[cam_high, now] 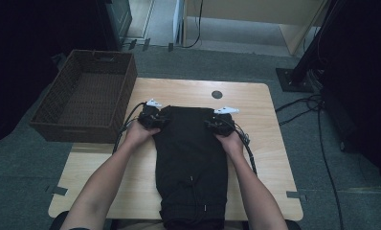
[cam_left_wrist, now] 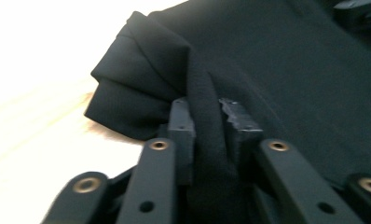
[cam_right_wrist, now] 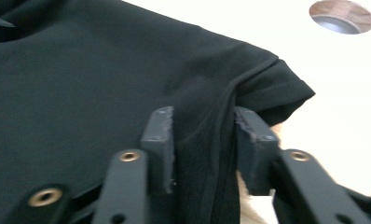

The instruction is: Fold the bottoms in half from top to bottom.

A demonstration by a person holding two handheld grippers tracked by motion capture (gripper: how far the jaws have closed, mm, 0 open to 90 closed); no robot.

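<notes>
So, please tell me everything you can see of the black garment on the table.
The black garment is dark, matte cloth, folded into a long strip lying flat on the wooden table, its near end at the table's near edge. A drawstring with pale tips shows near that end. At the far end, the left tool and right tool each pinch a folded corner, with cloth bunched between the jaws.

Garment point(cam_high: 191, 158): black, plain, no print. Table point(cam_high: 270, 143): light wood grain, with a dark round hole point(cam_high: 217, 94). Basket point(cam_high: 85, 96): dark brown wicker weave. Both grippers, left point(cam_high: 152, 120) and right point(cam_high: 222, 125): black, grey top plates.
</notes>
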